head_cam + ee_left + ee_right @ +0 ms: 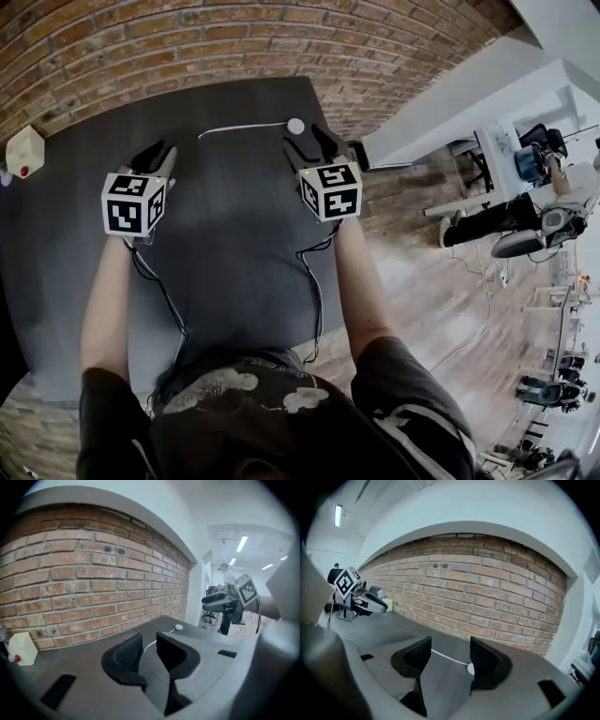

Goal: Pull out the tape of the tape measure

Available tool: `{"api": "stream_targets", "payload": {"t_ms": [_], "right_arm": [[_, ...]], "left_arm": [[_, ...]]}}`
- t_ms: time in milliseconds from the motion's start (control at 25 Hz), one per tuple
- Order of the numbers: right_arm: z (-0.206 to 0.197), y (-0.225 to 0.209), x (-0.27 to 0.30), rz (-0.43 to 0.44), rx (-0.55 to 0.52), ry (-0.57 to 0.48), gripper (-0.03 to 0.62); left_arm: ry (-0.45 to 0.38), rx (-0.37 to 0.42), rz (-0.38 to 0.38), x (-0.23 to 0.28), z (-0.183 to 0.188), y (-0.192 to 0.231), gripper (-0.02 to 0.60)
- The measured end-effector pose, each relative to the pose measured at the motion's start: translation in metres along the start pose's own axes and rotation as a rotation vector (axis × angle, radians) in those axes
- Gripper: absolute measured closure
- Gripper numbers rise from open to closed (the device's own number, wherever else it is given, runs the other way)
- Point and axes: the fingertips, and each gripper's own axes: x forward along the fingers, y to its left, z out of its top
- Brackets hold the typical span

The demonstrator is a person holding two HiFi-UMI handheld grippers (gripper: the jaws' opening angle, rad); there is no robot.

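Note:
The tape measure has a small round white case lying near the far edge of the dark grey table. Its thin white tape runs left from the case along the tabletop. My right gripper hovers just behind the case, open, and nothing is between its jaws. In the right gripper view the case peeks out beside the right jaw, with the tape beyond the gap. My left gripper sits short of the tape's free end, open by a narrow gap and empty. The left gripper view shows the case further off.
A cream box with a red knob stands at the table's far left corner. A brick wall runs right behind the table. The table's right edge drops to a wooden floor with office chairs. Black cables trail back from both grippers.

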Motion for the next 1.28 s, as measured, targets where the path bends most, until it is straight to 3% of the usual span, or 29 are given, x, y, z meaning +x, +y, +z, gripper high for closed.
{"api": "stream_targets", "payload": {"t_ms": [240,600,840,1000,1280], "right_arm": [[0.029,0.06,-0.062,0.009,0.022,-0.053,0.332],[0.052,0.141,-0.135,-0.033,0.077,-0.118,0.334],[0.063,0.199,-0.177,-0.078,0.094,-0.149,0.434],[0.061,0.239,-0.201,-0.112,0.098,-0.154,0.525],[0.036,0.298,-0.262,-0.2,0.168,-0.137,0.563]], "left_arm": [[-0.107,0.037,-0.012,-0.091,0.023,-0.012,0.509],[-0.224,0.116,-0.057,-0.201,0.023,-0.018,0.572],[-0.279,0.142,-0.104,-0.261,0.015,-0.013,0.572],[-0.295,0.149,-0.179,-0.291,-0.002,-0.015,0.572],[-0.331,0.303,-0.345,-0.353,-0.032,-0.05,0.572]]}}
